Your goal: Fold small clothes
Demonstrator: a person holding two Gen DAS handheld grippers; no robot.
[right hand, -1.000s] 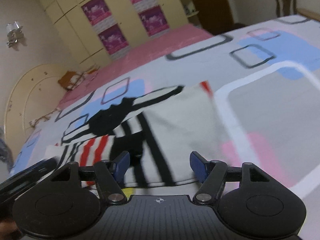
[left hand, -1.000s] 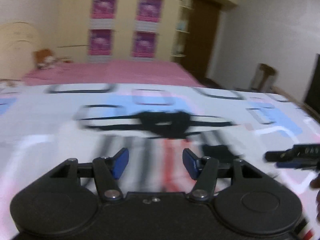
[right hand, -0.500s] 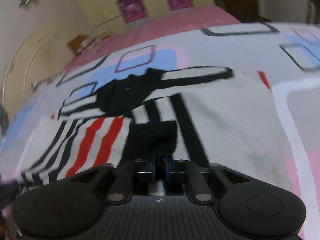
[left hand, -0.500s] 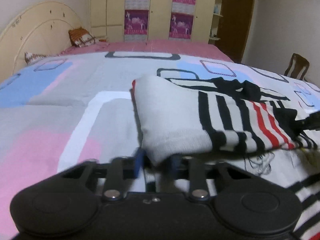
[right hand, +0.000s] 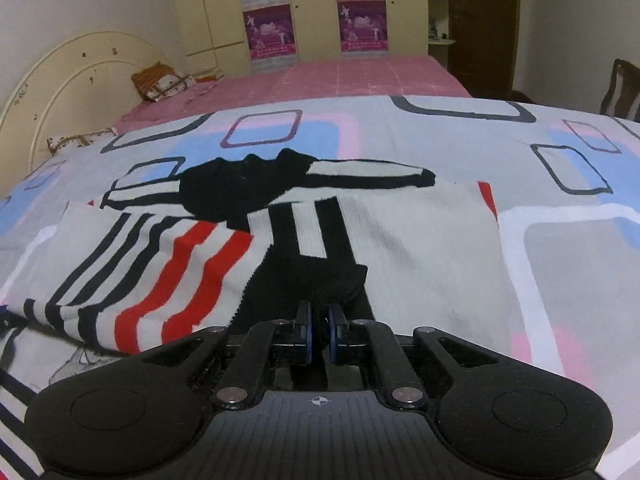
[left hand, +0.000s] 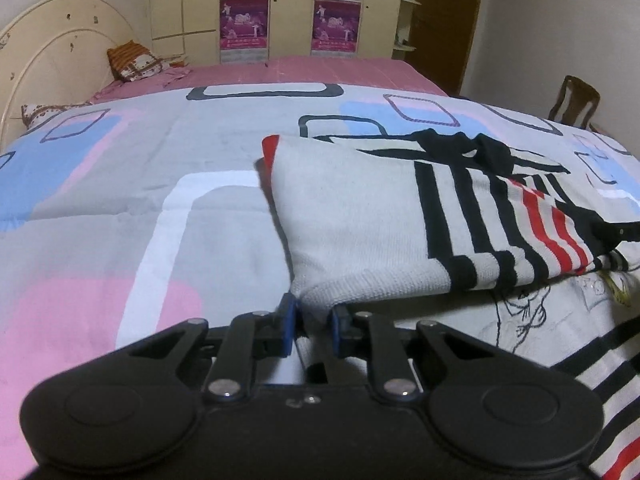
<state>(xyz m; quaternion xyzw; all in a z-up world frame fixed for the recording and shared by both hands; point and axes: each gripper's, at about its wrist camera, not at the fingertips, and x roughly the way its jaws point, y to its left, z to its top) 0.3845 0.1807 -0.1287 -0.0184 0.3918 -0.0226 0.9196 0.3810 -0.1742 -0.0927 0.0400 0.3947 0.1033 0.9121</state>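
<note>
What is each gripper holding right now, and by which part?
Both hold the sweater: the left gripper pinches its near grey corner, the right gripper a black fold at its near edge.

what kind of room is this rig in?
Almost certainly a home bedroom. The work surface is a bed under a patterned bedspread, with a curved cream headboard and a pillow at the far end, and a tall built-in wardrobe with posters on its doors along the back wall.

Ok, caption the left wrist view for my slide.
Left hand-held gripper pinches the near corner of a striped knit sweater on a patterned bedspread.
</note>
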